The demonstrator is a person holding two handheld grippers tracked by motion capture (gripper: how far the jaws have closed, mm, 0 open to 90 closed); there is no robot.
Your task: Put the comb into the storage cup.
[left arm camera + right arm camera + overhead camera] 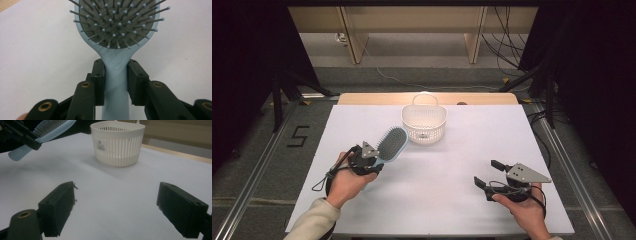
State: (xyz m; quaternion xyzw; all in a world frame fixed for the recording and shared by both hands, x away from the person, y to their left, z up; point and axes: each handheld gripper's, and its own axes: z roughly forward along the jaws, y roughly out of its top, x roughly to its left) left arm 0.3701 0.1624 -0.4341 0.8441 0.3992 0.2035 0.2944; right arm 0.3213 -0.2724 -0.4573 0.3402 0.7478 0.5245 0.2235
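High view first: the white table [437,200] takes up most of the scene, a smooth matte sheet with a strip of pale wood along its far edge and dark floor with metal rails on both sides. Most of its surface lies bare, with a broad open stretch across the middle and near side between the two hands. Next in size is the white plastic basket [424,122], round-walled with slotted sides, a loop handle at its back rim and a small label on its front; it stands upright near the far edge, around the centre line, and is the one thing standing ahead of the grippers. The hairbrush [391,143] is pale blue with an oval grey pad set with ball-tipped bristles facing up; it is lifted over the left part of the table, its head pointing toward the basket and just short of it, not touching. The left gripper [371,159] is clamped on the brush's narrow handle [116,82], a pad pressing each side just below the head. The right gripper [488,173] rests low at the near right, well apart from the basket and brush, its jaws spread wide with nothing between them over bare table.
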